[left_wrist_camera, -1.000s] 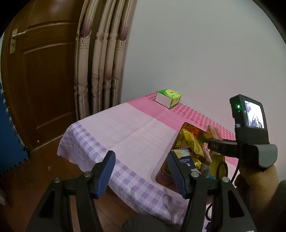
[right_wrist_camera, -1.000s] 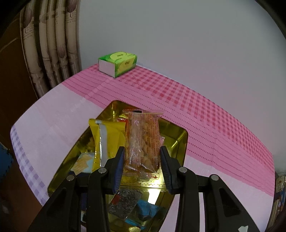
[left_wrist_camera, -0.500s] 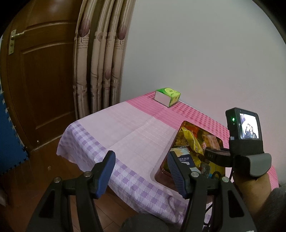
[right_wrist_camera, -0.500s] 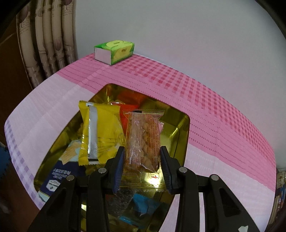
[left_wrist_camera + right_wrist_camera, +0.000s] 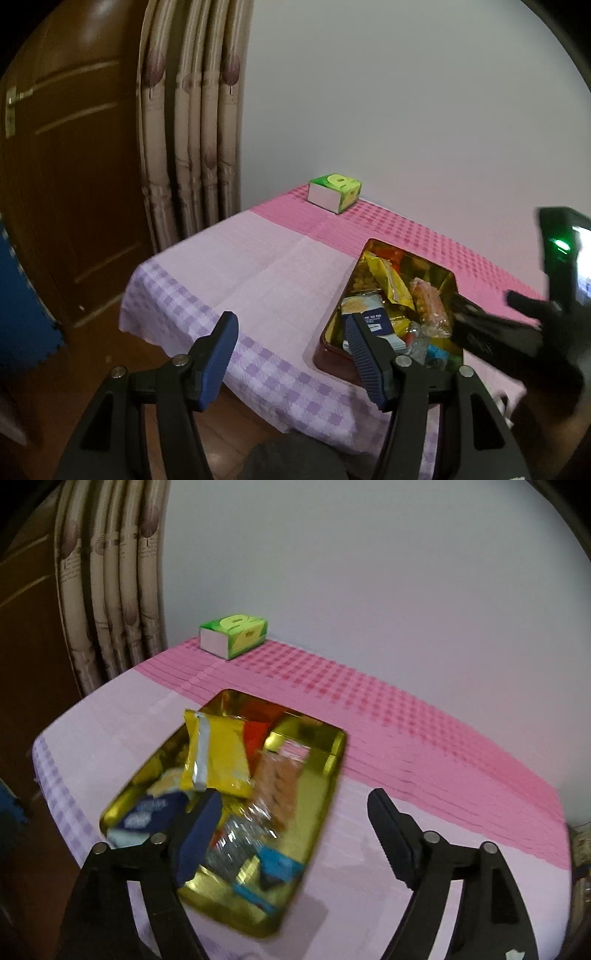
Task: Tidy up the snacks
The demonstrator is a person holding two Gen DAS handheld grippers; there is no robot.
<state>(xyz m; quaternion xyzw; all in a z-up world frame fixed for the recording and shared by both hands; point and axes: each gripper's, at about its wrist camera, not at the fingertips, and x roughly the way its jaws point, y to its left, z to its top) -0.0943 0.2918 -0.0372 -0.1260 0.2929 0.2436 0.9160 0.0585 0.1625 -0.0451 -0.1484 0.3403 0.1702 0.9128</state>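
My right gripper (image 5: 295, 830) had just spread wide and empty, the clear peanut packet (image 5: 277, 779) dropped ahead into the gold tin (image 5: 332, 746); my left gripper (image 5: 290, 338) hung open, idle.

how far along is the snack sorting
Done: the clear peanut packet lies in the gold tin with the yellow bag and other snacks. In hand: nothing; right gripper and left gripper are both open. Left: no loose snacks show on the tablecloth, only a green box.
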